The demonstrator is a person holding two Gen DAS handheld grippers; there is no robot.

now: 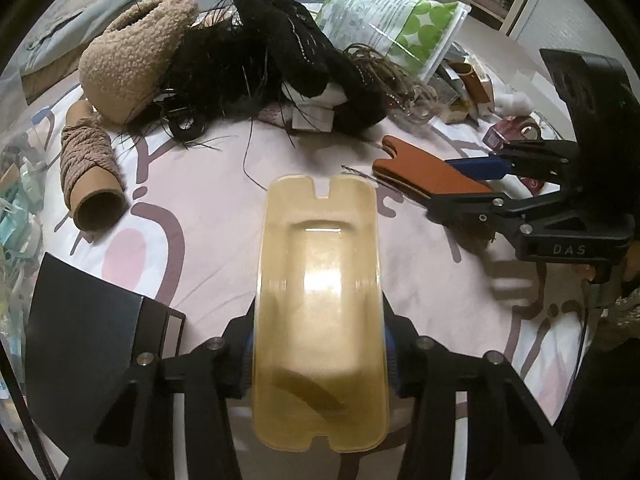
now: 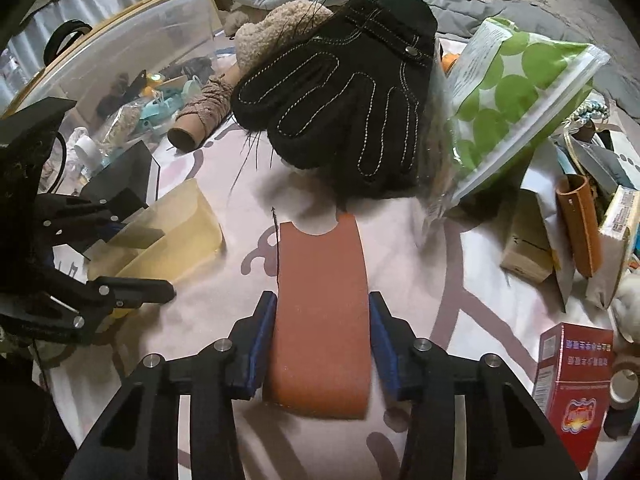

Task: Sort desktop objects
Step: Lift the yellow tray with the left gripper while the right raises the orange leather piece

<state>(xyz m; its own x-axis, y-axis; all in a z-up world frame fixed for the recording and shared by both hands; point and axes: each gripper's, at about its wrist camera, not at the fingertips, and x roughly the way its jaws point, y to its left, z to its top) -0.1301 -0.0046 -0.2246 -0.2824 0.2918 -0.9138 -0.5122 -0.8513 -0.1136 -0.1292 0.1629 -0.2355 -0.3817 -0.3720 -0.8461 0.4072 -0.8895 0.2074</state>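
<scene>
Gripping left: my left gripper (image 1: 320,364) pinches the yellow case (image 1: 320,300).
Right: my right gripper (image 2: 322,344) clamps the orange case (image 2: 320,312).

The letters "DAS" stand in raised capitals on the black body of the right gripper (image 1: 476,176), seen from the left wrist view. The red box (image 2: 576,384) carries upside-down print too small to read, as does the green-dotted bag (image 2: 516,80).
</scene>
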